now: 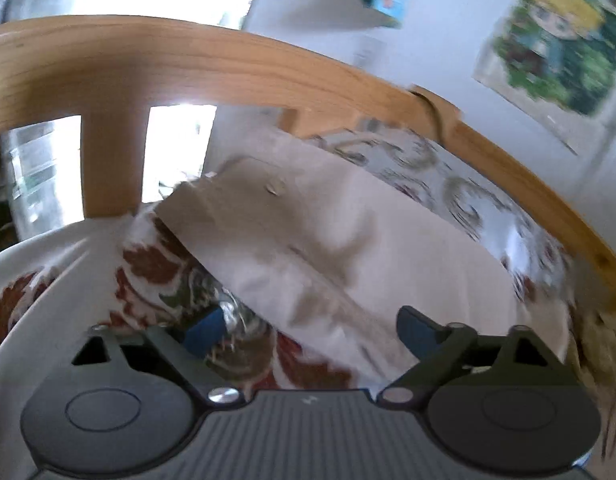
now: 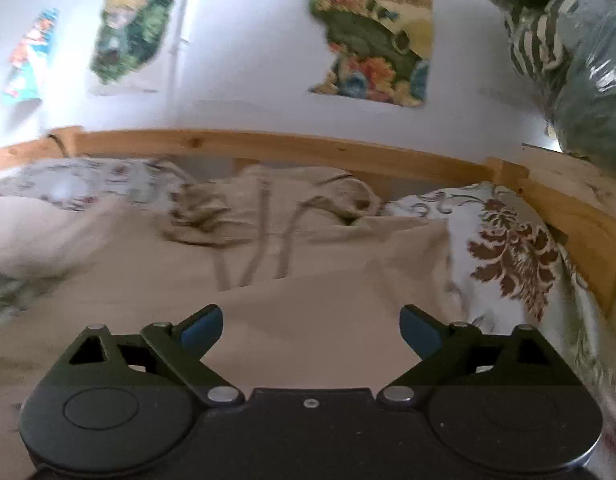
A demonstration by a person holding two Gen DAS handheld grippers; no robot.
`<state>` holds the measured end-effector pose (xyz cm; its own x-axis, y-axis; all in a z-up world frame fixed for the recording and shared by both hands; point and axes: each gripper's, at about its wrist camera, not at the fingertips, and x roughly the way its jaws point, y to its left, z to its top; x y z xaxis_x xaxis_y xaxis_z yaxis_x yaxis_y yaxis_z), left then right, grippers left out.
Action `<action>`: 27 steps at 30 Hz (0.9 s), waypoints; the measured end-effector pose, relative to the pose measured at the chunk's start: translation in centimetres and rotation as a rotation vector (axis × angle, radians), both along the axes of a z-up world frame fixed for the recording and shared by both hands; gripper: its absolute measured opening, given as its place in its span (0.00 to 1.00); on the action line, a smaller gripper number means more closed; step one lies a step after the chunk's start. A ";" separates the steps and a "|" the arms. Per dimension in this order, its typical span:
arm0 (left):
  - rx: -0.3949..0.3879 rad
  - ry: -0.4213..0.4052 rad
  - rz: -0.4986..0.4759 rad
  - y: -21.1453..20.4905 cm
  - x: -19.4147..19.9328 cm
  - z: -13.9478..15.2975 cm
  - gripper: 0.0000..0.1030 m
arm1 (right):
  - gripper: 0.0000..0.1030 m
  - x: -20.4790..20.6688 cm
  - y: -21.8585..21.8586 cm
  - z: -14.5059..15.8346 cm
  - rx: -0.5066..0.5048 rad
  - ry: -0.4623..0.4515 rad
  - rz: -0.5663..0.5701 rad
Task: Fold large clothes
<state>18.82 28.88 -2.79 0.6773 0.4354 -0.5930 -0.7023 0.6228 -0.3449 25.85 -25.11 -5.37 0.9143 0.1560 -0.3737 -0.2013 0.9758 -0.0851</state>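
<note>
The beige garment (image 2: 308, 280) lies spread on the bed, its far end bunched close under the wooden bed rail (image 2: 268, 146), the near part lying flat with one panel already laid over in a diagonal edge. Judged from the drape: soft, limp woven cloth, light for its area, no stiffness to hold a crease unaided; likely to sag and slide if lifted by one point only. Best hold is judged to be at corners or along the free folded edge, both claws well apart, so that the panel hangs straight

Bedspread (image 2: 512, 248): white ground, brown and grey leaf-and-scroll print, matt, lying under the garment and running up to the rail on either side of it. Rail: pale pine, visible grain and knots, smooth, curved only by the lens. Wall above the rail carries colourful picture posters (image 2: 372, 32), blurred. A plastic-wrapped bundle (image 2: 588, 80), shiny and crinkled, sits above the rail's far right end

In the left wrist view the garment's squared corner (image 1: 236, 184) lies just below the rail's upright post, a small pale button or tag on it; detail blurred

Right gripper (image 2: 312, 330): jaws spread wide, nothing between them, poised over the near flat cloth, blue pads clear of it. Left gripper (image 1: 312, 330): jaws wide apart; the garment's edge passes between them, and contact with the pads cannot be told for blur, though no grip is apparent
</note>
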 end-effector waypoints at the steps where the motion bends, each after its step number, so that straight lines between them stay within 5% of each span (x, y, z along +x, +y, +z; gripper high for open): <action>1: -0.011 -0.004 0.037 0.2 0.1 0.0 0.69 | 0.95 -1.4 0.6 0.2 0.002 0.001 0.013; 3: -0.029 -0.019 0.090 0.4 0.5 -0.1 0.55 | 0.98 -3.8 1.9 0.3 0.010 0.009 0.007; 6: -0.043 -0.060 0.150 0.7 -0.1 -0.2 0.10 | 0.99 -5.8 3.2 0.1 0.059 0.068 -0.035; 7: -0.044 -0.069 0.155 0.8 -0.2 -0.3 0.07 | 0.99 -6.2 3.5 -0.1 0.099 0.093 -0.055; 10: -0.017 -0.092 0.153 0.5 -0.7 0.0 0.03 | 0.99 -7.3 4.1 -0.9 0.191 0.144 -0.050; 13: 0.038 -0.077 0.129 -0.7 -1.0 0.8 0.01 | 0.99 -7.5 4.8 -1.5 0.165 0.144 -0.018; 19: 0.188 -0.172 0.058 -4.2 -1.6 4.8 0.00 | 0.99 -7.5 4.1 -2.3 0.177 0.145 -0.007; 22: 0.286 -0.266 -0.028 -6.8 -0.8 8.0 0.00 | 0.99 -7.5 3.6 -2.6 0.171 0.142 -0.012; 27: 0.483 -0.480 -0.340 -13.8 1.6 15.2 0.00 | 0.98 -7.8 2.5 -2.7 0.176 0.130 -0.034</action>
